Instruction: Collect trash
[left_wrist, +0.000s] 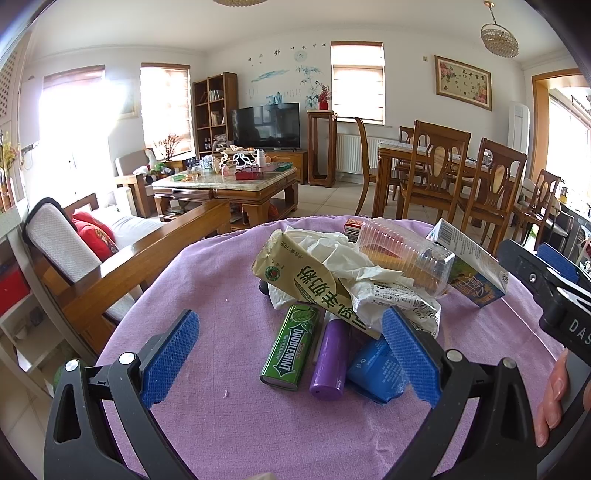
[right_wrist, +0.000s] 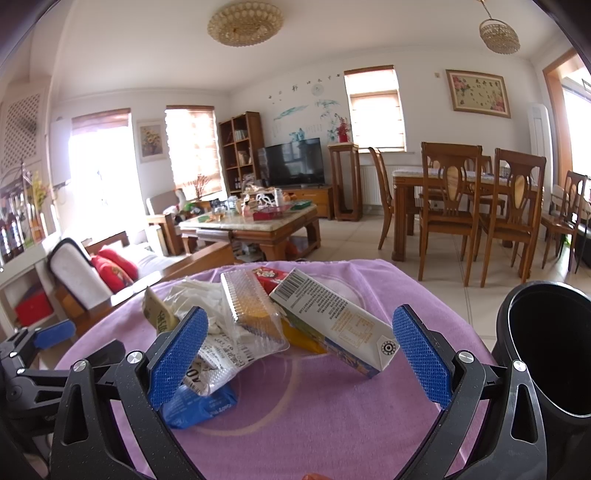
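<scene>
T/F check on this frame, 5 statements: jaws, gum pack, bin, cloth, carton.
1. Both grippers, left and right, have open jaws, holding nothing. True.
2. The green Doublemint pack stands upright. False: it lies flat on the cloth.
3. A black bin sits at the right of the right wrist view. True.
4. The trash lies on a green cloth. False: the cloth is purple.
5. The white carton is inside the bin. False: it rests on the cloth.
</scene>
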